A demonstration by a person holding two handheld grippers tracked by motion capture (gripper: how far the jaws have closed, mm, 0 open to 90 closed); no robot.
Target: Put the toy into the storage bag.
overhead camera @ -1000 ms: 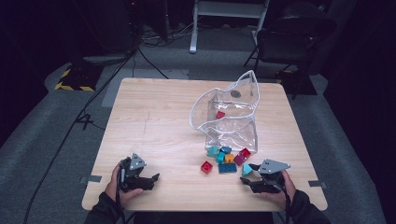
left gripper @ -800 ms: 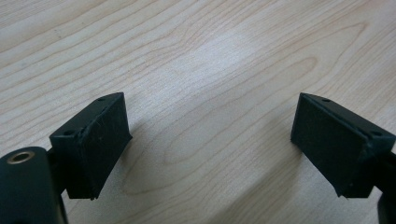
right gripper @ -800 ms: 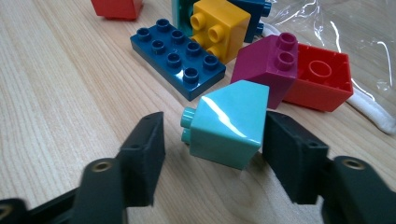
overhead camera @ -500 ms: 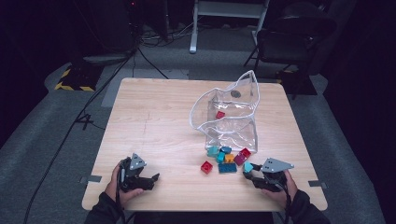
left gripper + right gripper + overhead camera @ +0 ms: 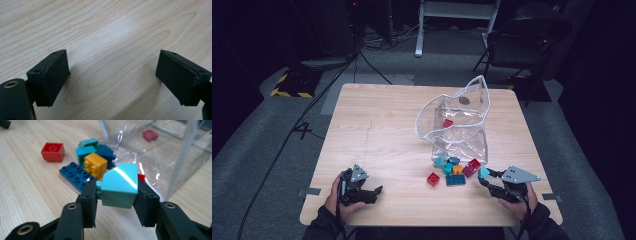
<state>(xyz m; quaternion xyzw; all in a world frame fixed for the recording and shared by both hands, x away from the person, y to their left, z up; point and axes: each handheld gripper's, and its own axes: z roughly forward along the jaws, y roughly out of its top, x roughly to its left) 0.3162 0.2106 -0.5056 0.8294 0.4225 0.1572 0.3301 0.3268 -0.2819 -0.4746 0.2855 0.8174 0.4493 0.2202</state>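
Surface [image 5: 377, 130] of pale wood carries a clear plastic bag [image 5: 457, 125], which lies on its side with its mouth toward the left of the high view and one small red brick [image 5: 447, 122] inside. Loose bricks form a pile [image 5: 454, 170] just in front of the bag. Right tool [image 5: 486, 176], whose jaws have just been closing, is clenched on a teal sloped brick [image 5: 120, 185] at the near right edge, clear of the surface. From this tool the bag lies ahead and slightly left, beyond the pile, so the right hand is the nearer one. Left tool [image 5: 374, 192] rests well apart at the near left, released and empty.
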